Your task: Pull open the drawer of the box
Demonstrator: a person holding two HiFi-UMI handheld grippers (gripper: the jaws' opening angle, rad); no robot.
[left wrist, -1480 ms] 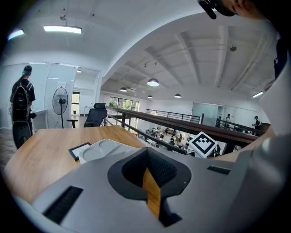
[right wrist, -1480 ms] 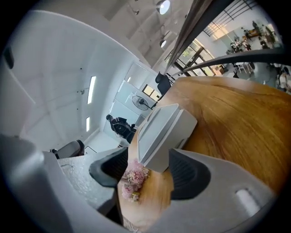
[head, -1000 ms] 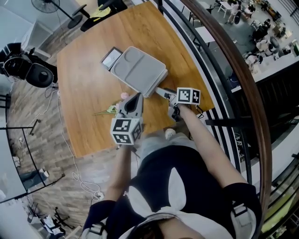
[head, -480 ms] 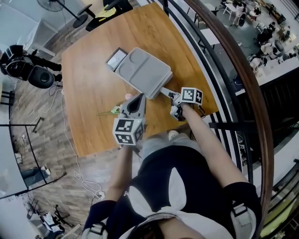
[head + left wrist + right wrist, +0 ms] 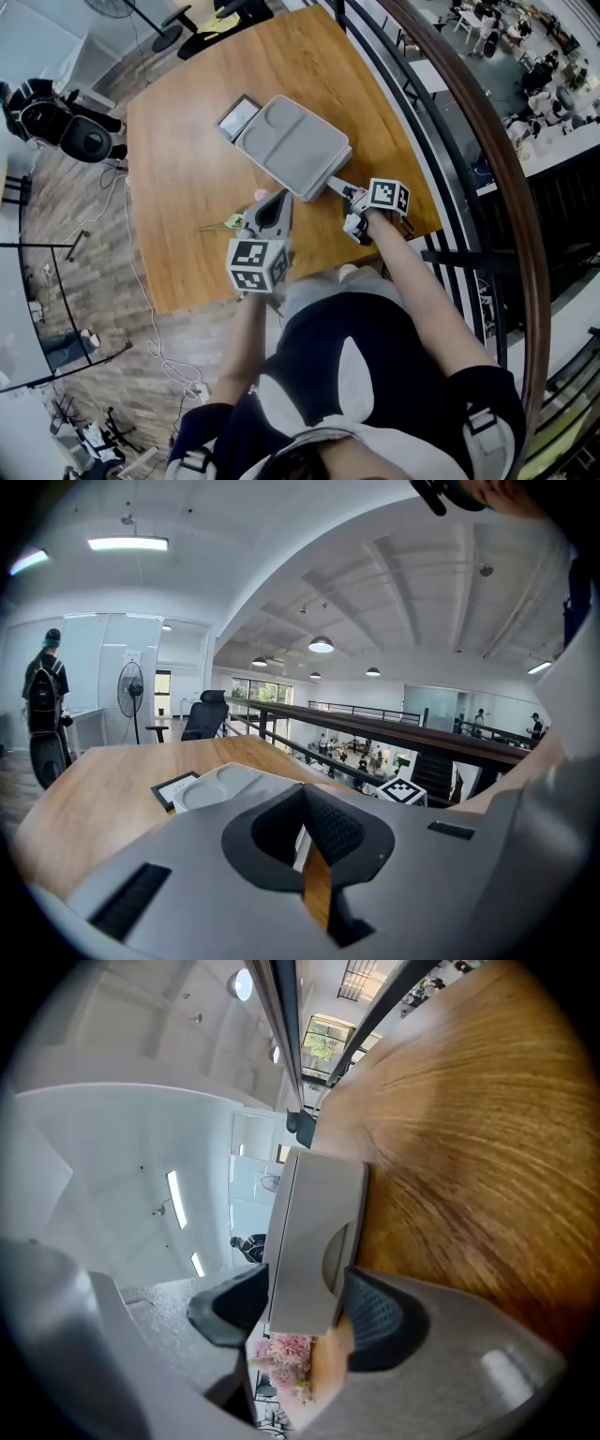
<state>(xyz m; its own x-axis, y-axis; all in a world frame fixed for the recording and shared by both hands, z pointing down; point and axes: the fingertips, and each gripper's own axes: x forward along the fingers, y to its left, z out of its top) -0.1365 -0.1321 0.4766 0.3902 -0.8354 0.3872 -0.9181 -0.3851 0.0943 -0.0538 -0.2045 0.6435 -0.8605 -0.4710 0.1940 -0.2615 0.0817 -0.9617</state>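
The right gripper (image 5: 298, 1309) has its jaws clamped on the drawer front (image 5: 314, 1227), a flat gray panel with a half-round notch in one edge, and the dark pads press on both of its faces. In the head view this gripper (image 5: 336, 186) sits right of center, the forearm reaching straight out from the body, its marker cube (image 5: 386, 195) facing up. The left gripper (image 5: 306, 834) has its jaws drawn together with nothing between them, only a thin slit of wood showing. It hovers low over the table (image 5: 178, 197) at center frame (image 5: 275, 200), pointing toward the box (image 5: 295, 145). The box is a flat, pale gray case with shallow hollows moulded in its lid. It lies slantwise in the upper middle of the wooden table, with the gripped end at lower right. A dark-framed card (image 5: 238, 116) lies at its upper left end, and a pink flower (image 5: 257, 194) lies just left of the left gripper.
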